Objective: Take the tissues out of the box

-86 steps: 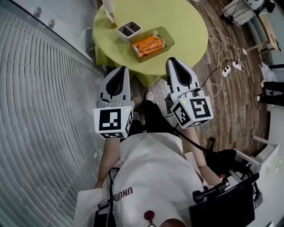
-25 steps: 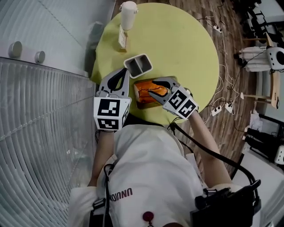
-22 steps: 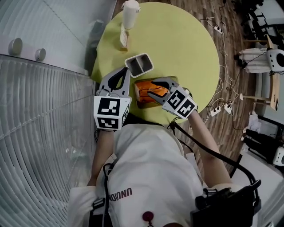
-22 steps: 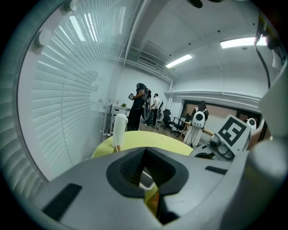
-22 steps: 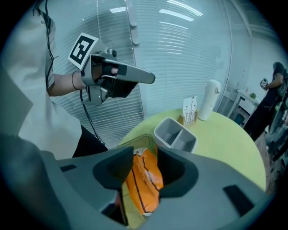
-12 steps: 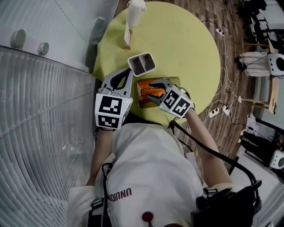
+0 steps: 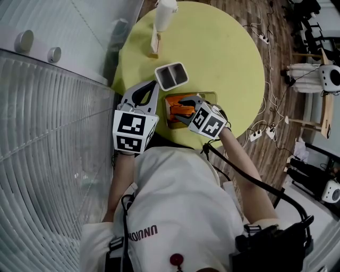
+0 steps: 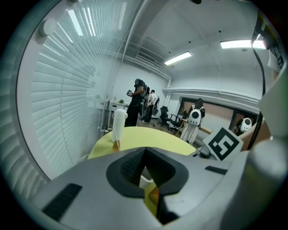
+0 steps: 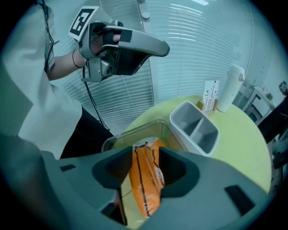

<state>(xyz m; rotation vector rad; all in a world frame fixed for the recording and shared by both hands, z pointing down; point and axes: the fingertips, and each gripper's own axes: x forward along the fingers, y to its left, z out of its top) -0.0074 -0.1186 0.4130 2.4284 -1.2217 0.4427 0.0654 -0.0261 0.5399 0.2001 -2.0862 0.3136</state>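
A clear plastic box [image 7: 210, 96] near the front edge of the round yellow-green table [image 7: 223, 48] holds orange tissue packs [image 7: 177, 105]. My right gripper [image 7: 183, 109] points steeply down into it. Its jaws have just been opening and stand open on either side of one orange pack [image 9: 144, 179], which lies in the box [image 9: 135, 130]. My left gripper [image 7: 153, 85] hovers left of the box, off the table's edge, its jaws shut with nothing in them. From the right gripper view it [image 9: 162, 45] hangs high above the box.
A grey two-compartment container [image 7: 171, 75] stands just behind the box. Farther back are a white bottle [image 7: 164, 9] and a small card stand [image 7: 155, 45]. A slatted blind fills the left side. Cables and chairs lie on the wooden floor at right.
The right gripper has sunk lower into the box over the orange packs and tilted more steeply. The left gripper has stayed beside the box.
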